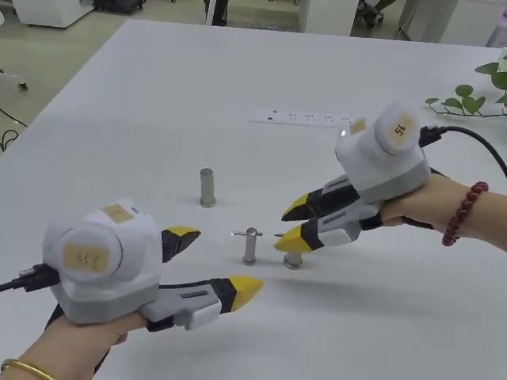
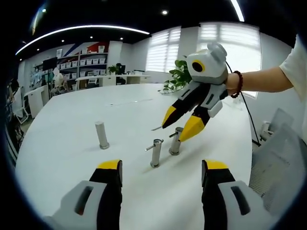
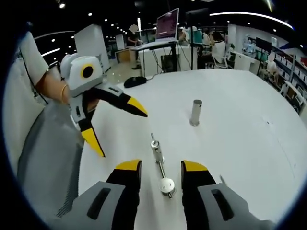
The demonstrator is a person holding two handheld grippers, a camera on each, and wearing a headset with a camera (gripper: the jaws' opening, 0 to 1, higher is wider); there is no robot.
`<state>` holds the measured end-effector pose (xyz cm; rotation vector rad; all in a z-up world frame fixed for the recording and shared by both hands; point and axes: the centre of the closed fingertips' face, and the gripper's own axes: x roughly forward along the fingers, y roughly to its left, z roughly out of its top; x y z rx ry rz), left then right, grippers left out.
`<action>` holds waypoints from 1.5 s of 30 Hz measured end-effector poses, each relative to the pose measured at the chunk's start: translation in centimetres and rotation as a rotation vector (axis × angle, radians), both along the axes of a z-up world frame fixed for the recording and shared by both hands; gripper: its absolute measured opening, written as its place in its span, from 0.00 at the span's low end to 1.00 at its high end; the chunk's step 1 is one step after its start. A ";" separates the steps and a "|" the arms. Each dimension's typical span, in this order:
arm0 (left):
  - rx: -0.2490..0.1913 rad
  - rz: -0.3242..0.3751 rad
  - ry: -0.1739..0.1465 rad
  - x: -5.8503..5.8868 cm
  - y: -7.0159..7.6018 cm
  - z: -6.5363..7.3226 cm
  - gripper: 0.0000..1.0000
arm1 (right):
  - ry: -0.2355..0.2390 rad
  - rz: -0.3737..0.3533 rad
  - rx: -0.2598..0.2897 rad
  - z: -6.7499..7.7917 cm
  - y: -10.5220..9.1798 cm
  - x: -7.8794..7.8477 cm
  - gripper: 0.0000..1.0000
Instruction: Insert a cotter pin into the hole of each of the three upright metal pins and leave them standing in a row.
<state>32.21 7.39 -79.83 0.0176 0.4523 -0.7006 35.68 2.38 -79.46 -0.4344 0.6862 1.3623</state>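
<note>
Right gripper (image 1: pixel 283 229), jaws apart, hovers over the end metal pin (image 1: pixel 293 260); left gripper (image 1: pixel 223 260) hangs nearby, jaws spread wide.

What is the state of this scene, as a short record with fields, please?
table: white
far pin: upright, nothing through it
middle pin: upright, cotter pin through its hole
near pin: upright, close to right gripper tips
left gripper: open, holds nothing
right gripper: open
</note>
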 end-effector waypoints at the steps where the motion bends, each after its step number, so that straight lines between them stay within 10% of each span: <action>1: 0.002 0.003 0.000 0.0 0.1 0.0 0.67 | 0.001 -0.009 0.007 0.2 0.3 0.1 0.36; 20: -0.031 0.055 -0.016 0.7 1.7 1.4 0.82 | -0.106 -0.139 0.150 1.6 6.2 5.1 0.38; 45: -0.039 0.073 -0.034 0.9 2.2 1.9 0.93 | -0.136 -0.211 0.187 -1.9 10.7 10.2 0.31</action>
